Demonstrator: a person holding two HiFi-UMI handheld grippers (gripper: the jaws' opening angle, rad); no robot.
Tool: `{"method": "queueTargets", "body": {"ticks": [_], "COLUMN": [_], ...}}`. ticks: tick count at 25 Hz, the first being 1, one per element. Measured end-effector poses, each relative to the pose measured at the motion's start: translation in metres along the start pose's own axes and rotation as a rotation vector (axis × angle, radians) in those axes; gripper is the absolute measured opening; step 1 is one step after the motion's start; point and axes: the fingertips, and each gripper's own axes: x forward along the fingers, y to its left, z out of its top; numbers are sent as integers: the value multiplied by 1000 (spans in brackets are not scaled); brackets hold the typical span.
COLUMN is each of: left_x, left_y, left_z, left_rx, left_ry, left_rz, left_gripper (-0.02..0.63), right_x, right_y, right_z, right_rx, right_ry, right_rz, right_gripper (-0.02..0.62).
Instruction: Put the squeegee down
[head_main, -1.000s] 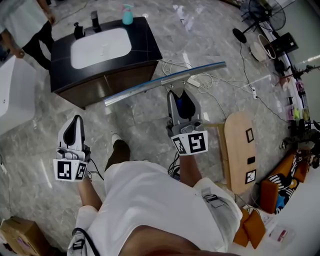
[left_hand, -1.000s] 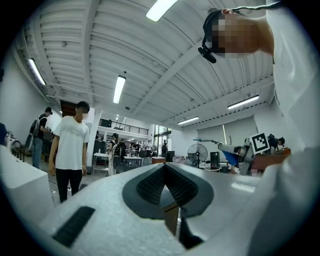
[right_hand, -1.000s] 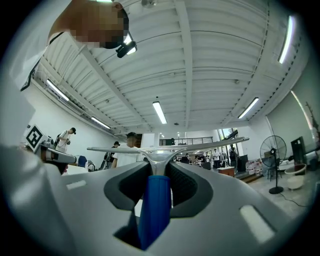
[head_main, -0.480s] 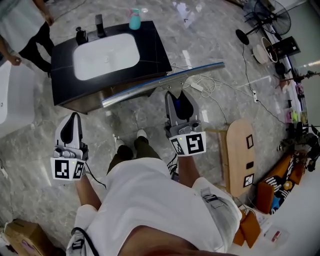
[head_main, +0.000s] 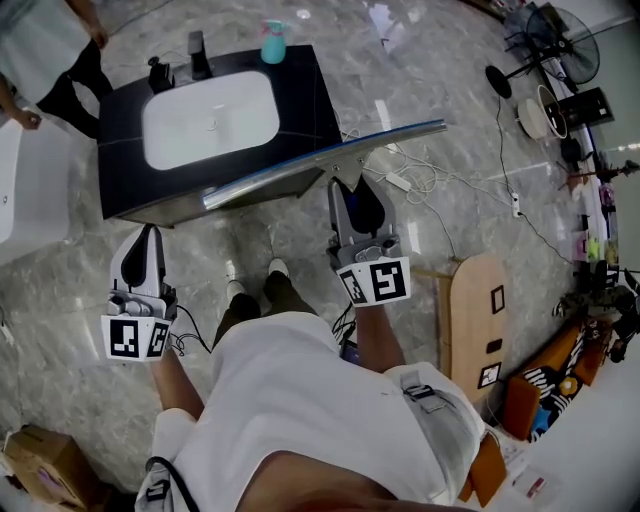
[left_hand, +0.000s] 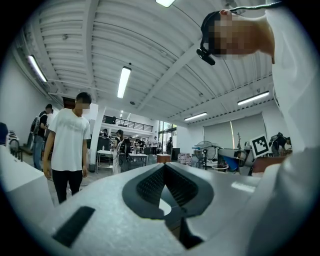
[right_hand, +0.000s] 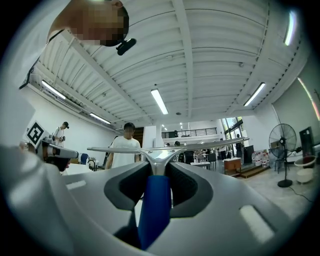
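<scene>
The squeegee (head_main: 320, 162) is a long metal blade on a blue handle (right_hand: 155, 210). My right gripper (head_main: 357, 192) is shut on that handle and holds the blade level, just over the front edge of the black sink vanity (head_main: 310, 90). In the right gripper view the blade (right_hand: 200, 146) runs across, just beyond the jaws of my right gripper (right_hand: 159, 172). My left gripper (head_main: 149, 236) hangs at the left beside my leg, shut and holding nothing. In the left gripper view the tips of my left gripper (left_hand: 164, 167) meet.
The vanity holds a white basin (head_main: 210, 110), a dark faucet (head_main: 197, 50) and a teal bottle (head_main: 272, 42). A person (head_main: 50, 50) stands at the far left. Cables (head_main: 420, 170), a wooden board (head_main: 475, 310), a fan (head_main: 560, 30) and a cardboard box (head_main: 40, 465) are on the floor.
I have walked toward the vanity. Both grippers moved forward with me, and the squeegee blade now reaches over the vanity's front edge. The grip on the handle is unchanged.
</scene>
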Motion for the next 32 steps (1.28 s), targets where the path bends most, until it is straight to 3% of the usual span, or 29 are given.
{"method": "queueTargets", "body": {"ticks": [8, 16, 22, 32], "left_x": [69, 157, 180, 191], "left_y": [-12, -35, -42, -31], "left_z": [-32, -84, -136, -186], "left_rx": [-20, -67, -115, -159], "left_ry": [61, 148, 221, 299], "left_rz": [-89, -169, -151, -92], "left_gripper": [5, 5, 5, 5], "right_x": [22, 61, 100, 160], "right_y": [-43, -115, -153, -184], "right_z": [-41, -116, -198, -331], "right_rx": [7, 46, 84, 117], "right_ry": [70, 176, 264, 466], "right_rz": [-55, -129, -156, -201], "right_gripper": [132, 132, 132, 132]}}
